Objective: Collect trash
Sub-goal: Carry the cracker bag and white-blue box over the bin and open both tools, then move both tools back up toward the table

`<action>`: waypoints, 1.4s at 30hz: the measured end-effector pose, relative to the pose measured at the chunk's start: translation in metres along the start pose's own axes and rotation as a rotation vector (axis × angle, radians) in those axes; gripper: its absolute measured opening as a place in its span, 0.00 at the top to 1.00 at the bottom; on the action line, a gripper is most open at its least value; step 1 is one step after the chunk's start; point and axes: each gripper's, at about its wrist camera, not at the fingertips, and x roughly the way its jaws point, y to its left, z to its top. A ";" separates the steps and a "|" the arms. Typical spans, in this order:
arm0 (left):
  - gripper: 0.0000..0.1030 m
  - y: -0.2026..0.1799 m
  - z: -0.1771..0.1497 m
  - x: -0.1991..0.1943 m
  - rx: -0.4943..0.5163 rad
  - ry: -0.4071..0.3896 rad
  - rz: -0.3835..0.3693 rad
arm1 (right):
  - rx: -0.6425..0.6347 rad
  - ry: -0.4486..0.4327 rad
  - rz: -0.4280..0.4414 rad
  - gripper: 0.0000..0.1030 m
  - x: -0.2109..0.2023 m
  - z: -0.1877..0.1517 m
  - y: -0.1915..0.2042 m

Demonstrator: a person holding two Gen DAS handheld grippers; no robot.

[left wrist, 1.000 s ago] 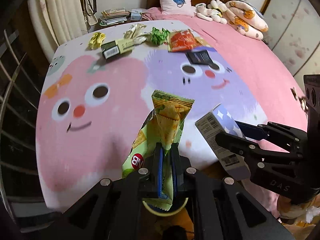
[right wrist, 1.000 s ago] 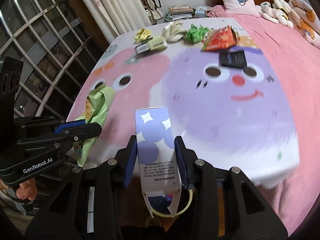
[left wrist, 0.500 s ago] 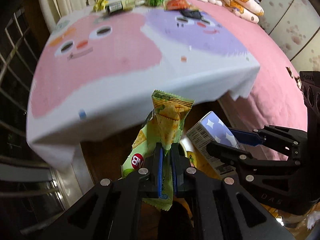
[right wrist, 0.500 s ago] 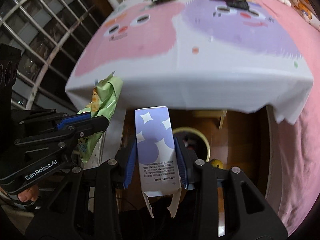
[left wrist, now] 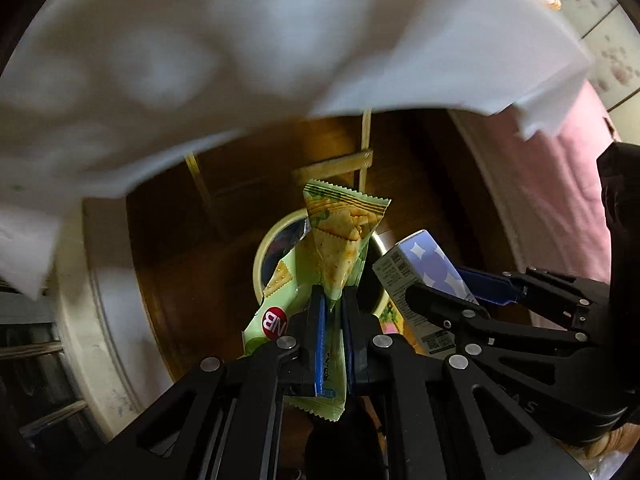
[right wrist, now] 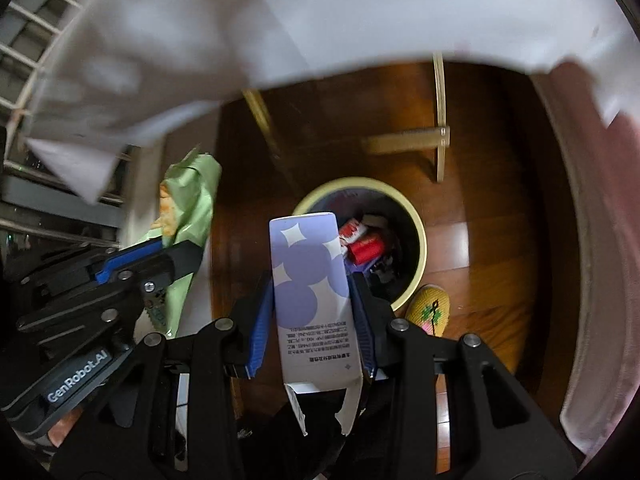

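My left gripper (left wrist: 333,300) is shut on a green cracker wrapper (left wrist: 340,236), which stands up between its blue pads. In the right wrist view that wrapper (right wrist: 188,200) hangs at the left. My right gripper (right wrist: 312,300) is shut on a white and purple carton (right wrist: 308,292); the carton (left wrist: 424,276) also shows at the right of the left wrist view. Below both sits a round bin with a pale yellow rim (right wrist: 416,224), holding red and dark trash (right wrist: 364,248). The wrapper covers much of the bin's rim (left wrist: 272,236) in the left wrist view.
The white tablecloth edge (right wrist: 240,40) hangs above. Wooden table legs and a crossbar (right wrist: 404,140) stand behind the bin on the dark wood floor (right wrist: 480,240). A yellow slipper (right wrist: 428,312) lies beside the bin. Pink bedding (left wrist: 552,184) hangs at the right.
Both grippers have dropped from above the tabletop to below its edge, each keeping its hold. The tabletop items have left view and the bin on the floor has come into view.
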 end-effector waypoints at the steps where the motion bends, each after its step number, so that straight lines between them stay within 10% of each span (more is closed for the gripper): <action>1: 0.93 0.002 -0.001 0.013 -0.006 0.006 0.000 | 0.008 0.007 -0.008 0.67 0.018 -0.001 -0.007; 9: 0.91 0.015 0.001 0.114 -0.041 0.041 0.001 | 0.087 0.044 -0.019 0.66 0.112 0.003 -0.053; 17: 0.35 0.025 0.003 0.157 -0.097 0.070 0.026 | 0.133 0.067 -0.036 0.57 0.163 0.008 -0.076; 22: 0.29 0.036 0.003 0.153 -0.120 0.058 0.055 | 0.128 0.058 -0.033 0.49 0.163 0.011 -0.078; 31: 0.29 0.039 0.011 0.084 -0.150 -0.011 0.096 | 0.120 0.035 -0.019 0.49 0.103 0.021 -0.060; 42: 0.29 0.013 0.024 -0.094 -0.137 -0.139 0.068 | 0.061 -0.052 0.015 0.49 -0.048 0.027 -0.007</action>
